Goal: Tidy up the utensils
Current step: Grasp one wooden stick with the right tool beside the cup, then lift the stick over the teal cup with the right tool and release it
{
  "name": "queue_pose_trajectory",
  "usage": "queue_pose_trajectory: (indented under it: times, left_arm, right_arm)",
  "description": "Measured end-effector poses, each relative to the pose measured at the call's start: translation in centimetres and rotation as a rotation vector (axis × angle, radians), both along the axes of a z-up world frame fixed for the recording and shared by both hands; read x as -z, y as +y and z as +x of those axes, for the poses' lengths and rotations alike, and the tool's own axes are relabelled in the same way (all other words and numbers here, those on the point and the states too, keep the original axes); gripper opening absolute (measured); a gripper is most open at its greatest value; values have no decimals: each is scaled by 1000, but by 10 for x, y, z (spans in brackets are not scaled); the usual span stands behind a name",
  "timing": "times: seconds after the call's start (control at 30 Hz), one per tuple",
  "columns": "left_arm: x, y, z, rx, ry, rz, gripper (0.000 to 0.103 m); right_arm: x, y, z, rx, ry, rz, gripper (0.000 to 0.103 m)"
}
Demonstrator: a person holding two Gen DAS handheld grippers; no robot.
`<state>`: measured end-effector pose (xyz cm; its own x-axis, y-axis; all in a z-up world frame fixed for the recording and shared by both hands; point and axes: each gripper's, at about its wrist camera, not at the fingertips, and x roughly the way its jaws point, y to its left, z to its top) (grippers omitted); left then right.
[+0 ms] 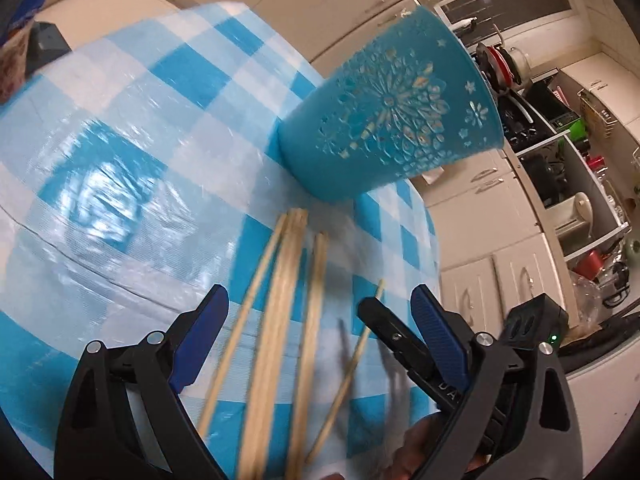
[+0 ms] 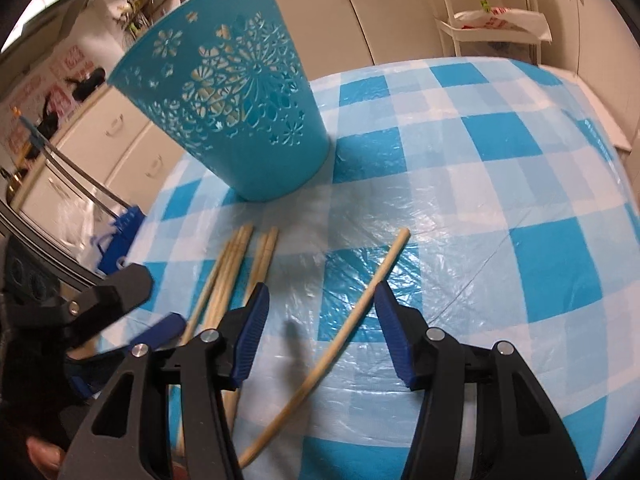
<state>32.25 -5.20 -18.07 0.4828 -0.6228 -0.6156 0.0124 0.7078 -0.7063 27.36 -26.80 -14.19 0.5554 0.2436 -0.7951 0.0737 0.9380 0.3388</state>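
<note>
Several wooden chopsticks [image 1: 280, 312] lie in a loose bundle on the blue-and-white checked tablecloth [image 1: 120, 160], in front of a blue perforated plastic holder [image 1: 392, 116]. My left gripper [image 1: 320, 308] is open, its jaws wide on either side of the bundle, just above it. One chopstick [image 2: 352, 320] lies apart to the right. My right gripper [image 2: 320, 300] is open around that single chopstick, not touching it. The holder [image 2: 240, 96] stands upright beyond the sticks. The bundle [image 2: 236, 264] shows left of my right gripper, with the left gripper [image 2: 132, 308] beside it.
The round table's edge [image 1: 436, 248] drops off to the right in the left wrist view, with cream cabinets [image 1: 492, 192] and open shelves of kitchenware [image 1: 560, 128] beyond. A white rack [image 2: 496, 20] stands behind the table in the right wrist view.
</note>
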Motion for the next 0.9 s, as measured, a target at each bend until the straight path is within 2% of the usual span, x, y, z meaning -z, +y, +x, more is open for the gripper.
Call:
queue_pose_trajectory:
  times: [0.17,0.23,0.27,0.3,0.37,0.53,0.63,0.67,0.73,0.8,0.9]
  left_arm:
    - [-14,11,-4,-17,-98,128,89]
    - [-19,16,-4,-47,-151,201,93]
    - [-21,20,-4,-57,-166,220,95]
    - [-23,23,-4,-66,-176,236,95]
    - [-24,33,-3,-78,-182,238,95]
    - [-23,51,6,-109,-180,252,95]
    - [-23,48,12,-101,-194,281,95]
    - [-24,49,14,-95,-205,299,95]
    - [-23,46,16,-87,-215,326,95]
    - [-22,44,19,-80,-226,359,95]
    - [-17,48,22,-79,-204,329,95]
  right_arm:
    - [1,5,4,-3,11,-88,41]
    - [2,9,7,-48,6,-115,28]
    - [3,14,8,-98,1,-139,17]
    - [2,17,9,-137,-5,-163,13]
    - [2,20,12,-206,-6,-197,12]
    - [1,11,23,-205,59,-200,11]
    - [0,27,20,-229,49,-317,11]
    - [0,28,19,-229,46,-327,11]
    - [0,26,18,-217,43,-297,6]
    - [-3,15,13,-169,23,-218,5]
    - [-14,-2,4,-100,-38,-97,5]
